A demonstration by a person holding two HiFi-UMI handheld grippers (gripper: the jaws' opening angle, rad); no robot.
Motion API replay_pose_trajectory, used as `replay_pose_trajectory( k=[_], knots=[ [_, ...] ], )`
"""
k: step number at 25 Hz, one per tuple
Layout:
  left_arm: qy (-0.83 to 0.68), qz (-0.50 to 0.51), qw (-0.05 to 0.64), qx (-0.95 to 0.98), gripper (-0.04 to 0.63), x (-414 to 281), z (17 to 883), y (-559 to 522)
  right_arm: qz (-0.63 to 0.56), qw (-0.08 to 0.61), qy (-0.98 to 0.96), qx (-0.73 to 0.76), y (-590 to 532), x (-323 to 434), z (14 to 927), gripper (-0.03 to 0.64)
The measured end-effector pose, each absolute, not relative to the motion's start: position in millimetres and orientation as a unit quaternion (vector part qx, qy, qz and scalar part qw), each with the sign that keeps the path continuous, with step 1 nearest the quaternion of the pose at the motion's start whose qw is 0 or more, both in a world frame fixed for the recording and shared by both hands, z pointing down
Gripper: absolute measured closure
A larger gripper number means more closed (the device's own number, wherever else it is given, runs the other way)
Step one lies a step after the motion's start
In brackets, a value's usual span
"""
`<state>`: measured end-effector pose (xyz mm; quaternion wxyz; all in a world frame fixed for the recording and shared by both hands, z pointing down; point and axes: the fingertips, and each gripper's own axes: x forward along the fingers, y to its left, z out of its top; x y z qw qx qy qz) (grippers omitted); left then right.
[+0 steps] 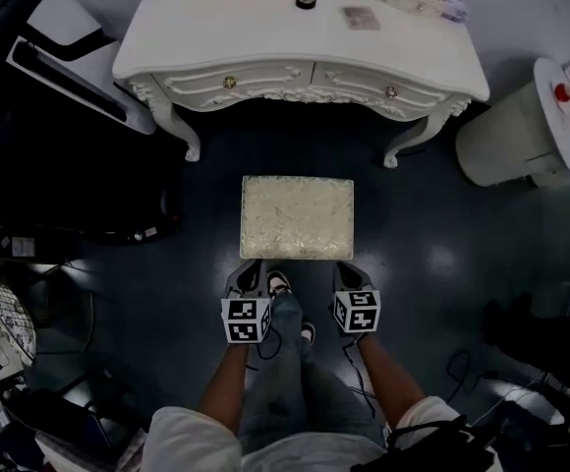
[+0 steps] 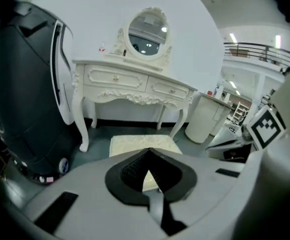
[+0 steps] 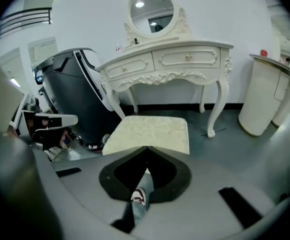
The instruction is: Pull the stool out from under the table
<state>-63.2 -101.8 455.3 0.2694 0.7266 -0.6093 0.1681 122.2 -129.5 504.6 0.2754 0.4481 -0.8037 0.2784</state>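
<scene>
Cushioned stool [image 1: 297,216] stands clear of the dressing table [image 1: 265,59], on the floor [image 1: 423,254] before it.
We hold the left gripper [image 1: 245,279] and right gripper [image 1: 350,276] near its near edge, each with jaws closed and nothing between them.

Oval mirror [image 2: 147,31] against wall; white round bin [image 1: 506,141] right; black machine [image 1: 59,155] left.
</scene>
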Motion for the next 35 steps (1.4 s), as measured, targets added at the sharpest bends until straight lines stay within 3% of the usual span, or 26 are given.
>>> replay_pose_trajectory(
  k=[4, 17, 22, 28, 35],
  knots=[
    [-0.602, 0.146, 0.228, 0.751, 0.588, -53, 373, -115, 0.263, 0.234, -0.816, 0.458, -144, 118, 432, 0.618],
    [-0.617, 0.031, 0.201, 0.76, 0.588, -31, 193, -102, 0.255, 0.099, -0.821, 0.501, -155, 135, 249, 0.618],
    [-0.627, -0.003, 0.143, 0.766, 0.588, -24, 130, -88, 0.216, 0.066, -0.84, 0.494, -144, 130, 189, 0.618],
    [-0.648, -0.021, 0.098, 0.755, 0.588, -17, 84, -67, 0.199, 0.023, -0.853, 0.481, -121, 132, 138, 0.618],
    [-0.651, -0.049, 0.117, 0.749, 0.588, -11, 68, -34, 0.234, 0.004, -0.844, 0.483, -90, 134, 125, 0.618]
  ],
)
